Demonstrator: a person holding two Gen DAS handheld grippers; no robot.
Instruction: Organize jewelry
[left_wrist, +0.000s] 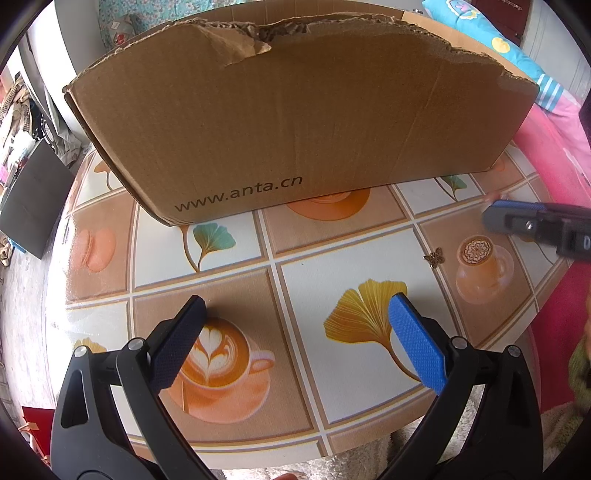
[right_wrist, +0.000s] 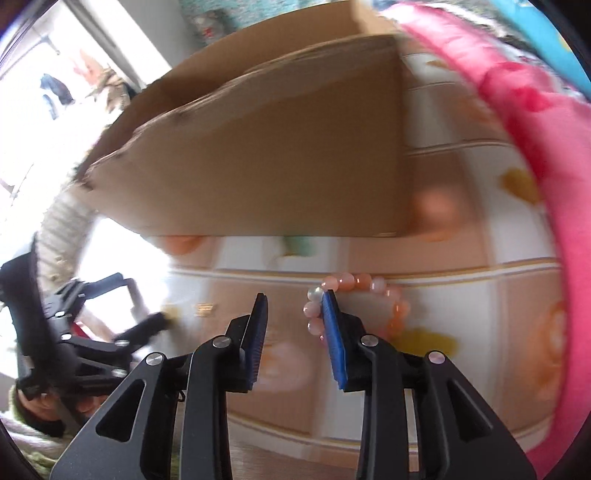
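Observation:
A brown cardboard box (left_wrist: 295, 122) marked www.anta.cn stands at the back of the patterned table (left_wrist: 332, 280); it also shows blurred in the right wrist view (right_wrist: 266, 166). A small gold butterfly charm (left_wrist: 434, 257) lies on the table to the right. My left gripper (left_wrist: 297, 306) is open and empty above the table. My right gripper (right_wrist: 294, 295) is open; a pink bead bracelet (right_wrist: 365, 284) hangs looped around its right finger (right_wrist: 334, 332). The right gripper also shows at the right edge of the left wrist view (left_wrist: 495, 214).
A pink blanket (right_wrist: 535, 155) lies along the table's right side, with a blue pillow (left_wrist: 491, 40) behind it. The left gripper shows at the left of the right wrist view (right_wrist: 92, 325). A dark box (left_wrist: 33, 199) stands off the table to the left.

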